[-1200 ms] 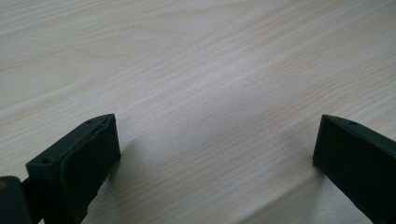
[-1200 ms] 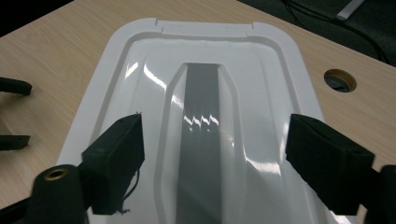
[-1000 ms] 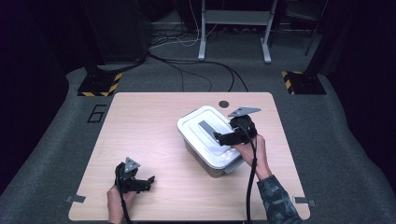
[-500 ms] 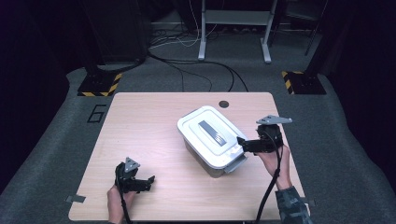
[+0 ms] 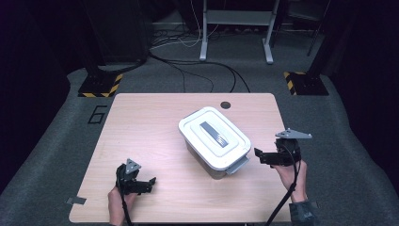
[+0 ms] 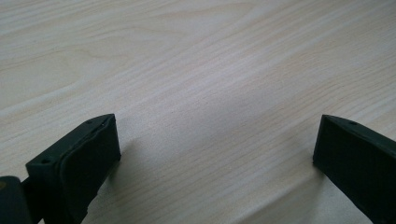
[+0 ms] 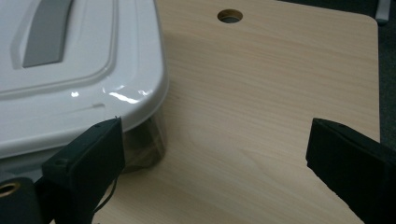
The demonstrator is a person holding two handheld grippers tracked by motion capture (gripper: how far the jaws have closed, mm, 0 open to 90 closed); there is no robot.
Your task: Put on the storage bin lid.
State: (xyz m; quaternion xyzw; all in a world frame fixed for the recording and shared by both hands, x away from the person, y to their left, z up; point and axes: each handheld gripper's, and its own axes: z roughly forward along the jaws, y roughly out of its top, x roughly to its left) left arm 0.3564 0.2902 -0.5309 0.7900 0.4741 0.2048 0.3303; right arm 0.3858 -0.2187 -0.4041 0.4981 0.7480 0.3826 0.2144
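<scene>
While our right gripper (image 5: 260, 156) sits at the box's (image 5: 214, 141) 3 o'clock, jaws apart, empty, our left gripper (image 5: 147, 184) rests at the table's (image 5: 141, 127) 7 o'clock, jaws apart; box mid-table, lid (image 7: 70, 60) on

Left hand-held gripper (image 5: 147, 182) low over the near-left desk (image 5: 155, 122), held by the left hand (image 5: 118, 201), jaws spread wide with nothing between them, pointing right. Right hand-held gripper (image 5: 258, 156) raised near the right edge, right hand (image 5: 292, 173) gripping from behind, jaws wide apart, pointing left, grey plate on top.
</scene>
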